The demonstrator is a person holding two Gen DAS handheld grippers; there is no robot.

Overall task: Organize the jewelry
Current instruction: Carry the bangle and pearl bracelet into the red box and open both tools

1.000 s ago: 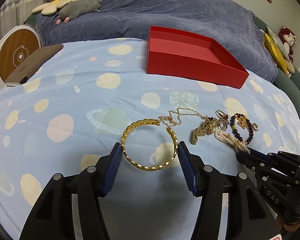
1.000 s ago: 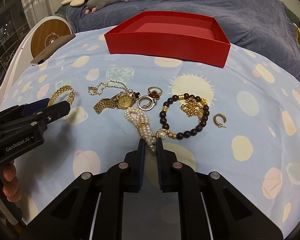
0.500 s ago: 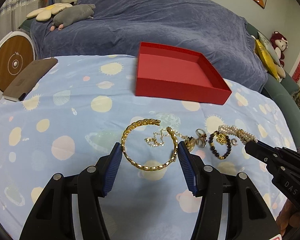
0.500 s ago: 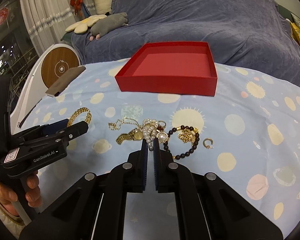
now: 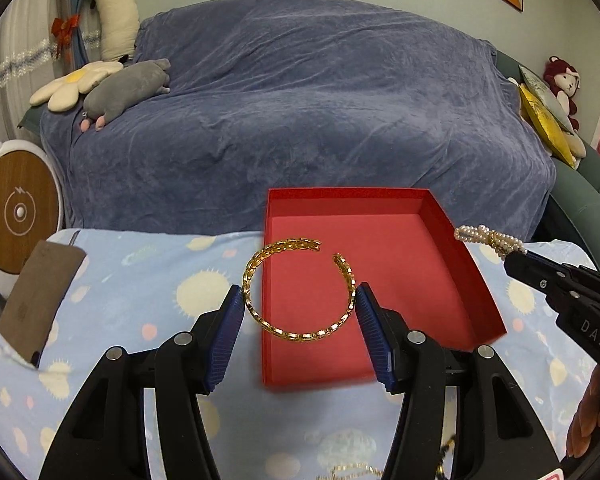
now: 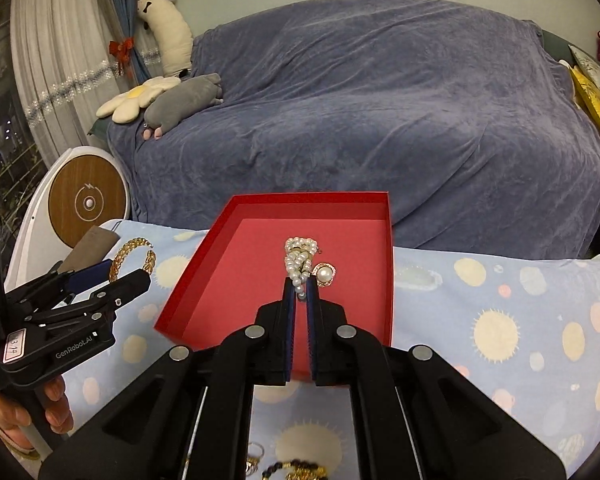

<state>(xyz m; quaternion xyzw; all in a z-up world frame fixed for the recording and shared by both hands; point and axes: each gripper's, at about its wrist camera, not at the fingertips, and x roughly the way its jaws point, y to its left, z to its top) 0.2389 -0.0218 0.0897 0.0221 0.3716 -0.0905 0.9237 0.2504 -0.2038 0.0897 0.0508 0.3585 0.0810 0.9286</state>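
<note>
- Your left hand-held gripper (image 5: 300, 306) grips the gold bangle (image 5: 298, 290) across its width, one blue pad on each side of the ring, with the jaws standing about half apart.
- You hold the bangle up off the cloth, its open gap turned away from you, toward the sofa.
- Seen from the left wrist, the bangle hangs over the near left part of the red box (image 5: 384, 288): its left arc overlaps the box's left wall and the rest shows against the red floor.
- Your right hand-held gripper (image 6: 300, 290) is clamped shut on the pearl bracelet (image 6: 299, 260), pinching its near end so the bundle of strands sticks out past the fingertips.
- From the right wrist, the pearls and a round pearl-and-gold piece (image 6: 324, 275) just to their right show against the middle of the box floor; you cannot tell whether that piece is attached to the bracelet.
- In the left wrist view your right hand-held gripper comes in from the right edge, with the pearls showing at the box's far right corner.
- Your red box sits on the table, on the pale blue spotted cloth (image 6: 500, 320), near the edge that faces the covered sofa (image 5: 300, 112).
- More jewelry (image 6: 292, 468) lies on the cloth below both hand-held grippers, at the bottom of each view, mostly hidden.
</note>
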